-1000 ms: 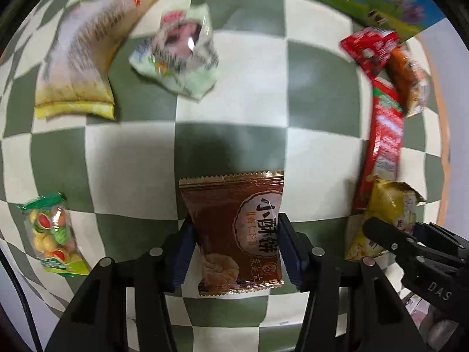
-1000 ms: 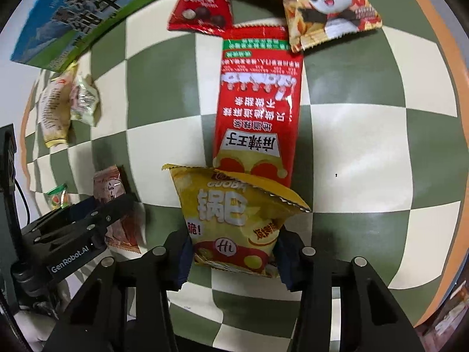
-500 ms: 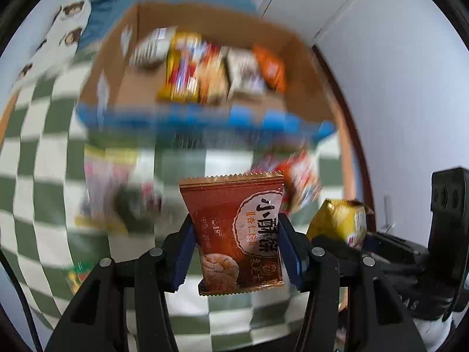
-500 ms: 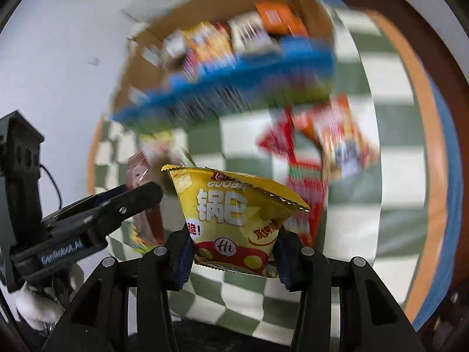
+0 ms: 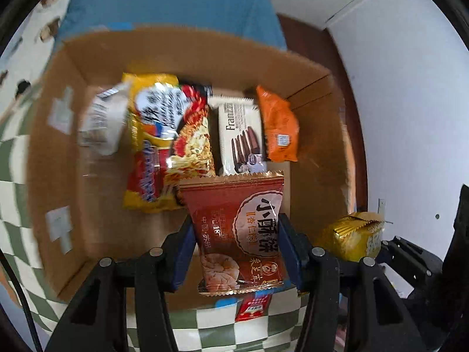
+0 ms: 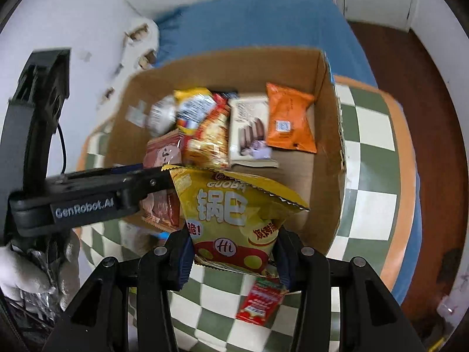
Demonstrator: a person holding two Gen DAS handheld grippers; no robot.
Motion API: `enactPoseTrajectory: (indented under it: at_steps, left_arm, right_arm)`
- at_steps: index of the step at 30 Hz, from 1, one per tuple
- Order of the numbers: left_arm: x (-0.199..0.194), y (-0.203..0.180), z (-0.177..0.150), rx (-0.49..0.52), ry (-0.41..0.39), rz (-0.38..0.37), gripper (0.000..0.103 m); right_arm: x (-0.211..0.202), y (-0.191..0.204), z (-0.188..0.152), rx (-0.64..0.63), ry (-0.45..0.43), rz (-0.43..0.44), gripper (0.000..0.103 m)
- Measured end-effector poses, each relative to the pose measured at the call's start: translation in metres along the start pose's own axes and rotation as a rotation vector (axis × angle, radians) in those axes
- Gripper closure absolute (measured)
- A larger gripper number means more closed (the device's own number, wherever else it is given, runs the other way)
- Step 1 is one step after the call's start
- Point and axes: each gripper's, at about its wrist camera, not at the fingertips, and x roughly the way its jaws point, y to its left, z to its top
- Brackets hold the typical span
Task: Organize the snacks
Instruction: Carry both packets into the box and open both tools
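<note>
left gripper point(image 5: 236, 243) clamping brown pastry packet point(image 5: 240, 231), right gripper point(image 6: 233, 252) clamping yellow guoba bag point(image 6: 234, 217), both above cardboard box point(image 5: 58, 152)

A green-checked tablecloth point(image 6: 369, 158) lies beside blue bedding point(image 6: 249, 20) and white wall point(image 5: 410, 117).

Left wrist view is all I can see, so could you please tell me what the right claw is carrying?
Observer: The right claw is shut on a yellow bag printed GUOBA, with a red band along its lower part.
Operator: Thank you. Where is it relative to the box?
Observer: In the right wrist view the bag's top overlaps the near edge of the cardboard box. How high it hangs cannot be told.
Operator: And what is beside it?
Observer: The left claw holds its brown packet just left of the bag, in front of the box's near left corner.
</note>
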Motion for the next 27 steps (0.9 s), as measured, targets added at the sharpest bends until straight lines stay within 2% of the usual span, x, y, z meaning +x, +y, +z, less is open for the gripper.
enactPoseTrajectory:
  at_steps: [4,11,15,16,17,19,23,25,27]
  left_arm:
    - [0.037,0.0,0.012,-0.014,0.086,-0.012,0.052]
    - [0.07,0.001,0.012,-0.025,0.148,0.01,0.052]
    - [0.084,0.006,0.013,-0.054,0.175,0.014,0.05]
    - [0.087,0.009,0.011,-0.065,0.185,0.019,0.046]
    - [0.089,0.011,0.01,-0.072,0.19,0.018,0.043]
    - [0.09,0.015,0.007,-0.063,0.173,0.035,0.025]
    - [0.078,0.018,0.007,-0.049,0.126,0.057,0.023]
    - [0.07,0.02,0.009,-0.039,0.114,0.072,0.013]
    - [0.062,0.027,0.008,-0.028,0.094,0.083,0.012]
  right_arm:
    - [0.033,-0.016,0.013,0.005,0.083,-0.03,0.054]
    - [0.066,-0.033,0.014,0.028,0.154,-0.043,0.054]
    - [0.077,-0.038,0.013,0.053,0.193,-0.046,0.046]
    - [0.077,-0.037,0.013,0.049,0.185,-0.053,0.038]
    - [0.076,-0.036,0.013,0.039,0.182,-0.069,0.023]
    - [0.076,-0.035,0.013,0.035,0.182,-0.069,0.02]
    - [0.078,-0.032,0.012,0.016,0.186,-0.097,0.019]
    - [0.078,-0.03,0.011,0.011,0.182,-0.104,0.017]
    - [0.077,-0.028,0.008,0.014,0.171,-0.111,0.015]
